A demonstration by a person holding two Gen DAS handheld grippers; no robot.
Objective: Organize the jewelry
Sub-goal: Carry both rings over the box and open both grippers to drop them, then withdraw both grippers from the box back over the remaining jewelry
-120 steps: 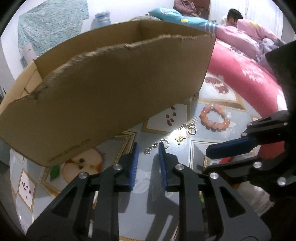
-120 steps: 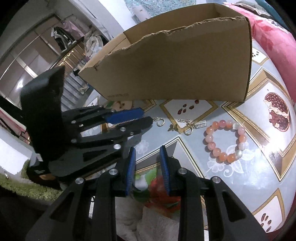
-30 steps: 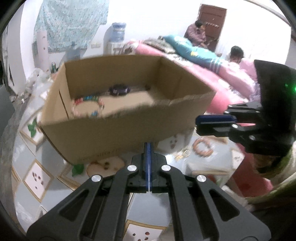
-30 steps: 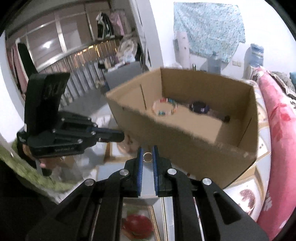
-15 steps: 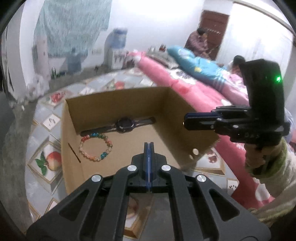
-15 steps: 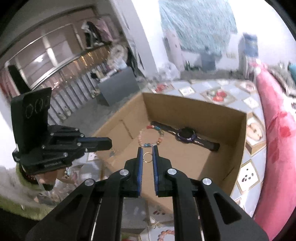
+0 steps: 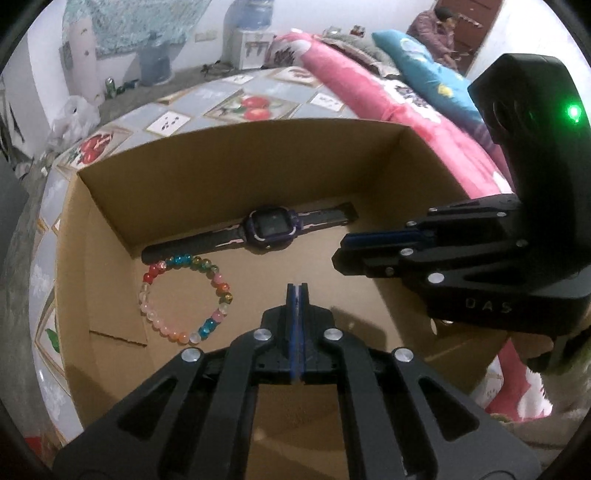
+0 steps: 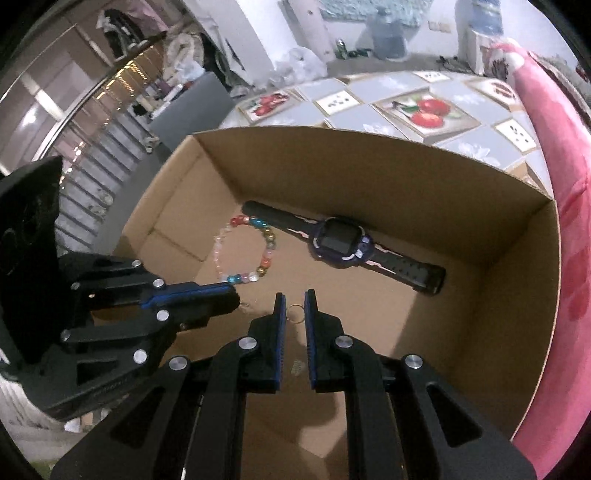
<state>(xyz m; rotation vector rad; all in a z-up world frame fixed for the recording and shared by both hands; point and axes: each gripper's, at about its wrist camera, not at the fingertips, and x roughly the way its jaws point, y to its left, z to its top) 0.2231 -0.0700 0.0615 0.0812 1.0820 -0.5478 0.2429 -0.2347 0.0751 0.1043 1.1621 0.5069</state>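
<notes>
An open cardboard box (image 7: 240,147) holds a dark watch (image 7: 271,227) and a multicoloured bead bracelet (image 7: 221,286), both lying on its floor. Both grippers hang over the inside of the box. My left gripper (image 7: 296,288) has its blue pads almost together, its jaws just starting to open. In the right wrist view a fine silver chain piece (image 8: 245,304) dangles from the left gripper (image 8: 232,297). My right gripper (image 8: 294,299) is shut on a small gold ring (image 8: 294,314), above the box floor near the watch (image 8: 338,242) and bracelet (image 8: 267,245). In the left wrist view the right gripper (image 7: 338,254) reaches in from the right.
The box stands on a table with a fruit-patterned cloth (image 7: 255,107). Pink bedding (image 7: 406,110) runs along the right side, with a person (image 7: 439,33) seated far behind. Water bottles (image 7: 151,62) stand by the back wall. A stair railing (image 8: 92,166) lies left.
Both grippers have moved from in front of the box wall to over its inside and tilted down, carrying their small pieces along. The box floor now fills both views.
</notes>
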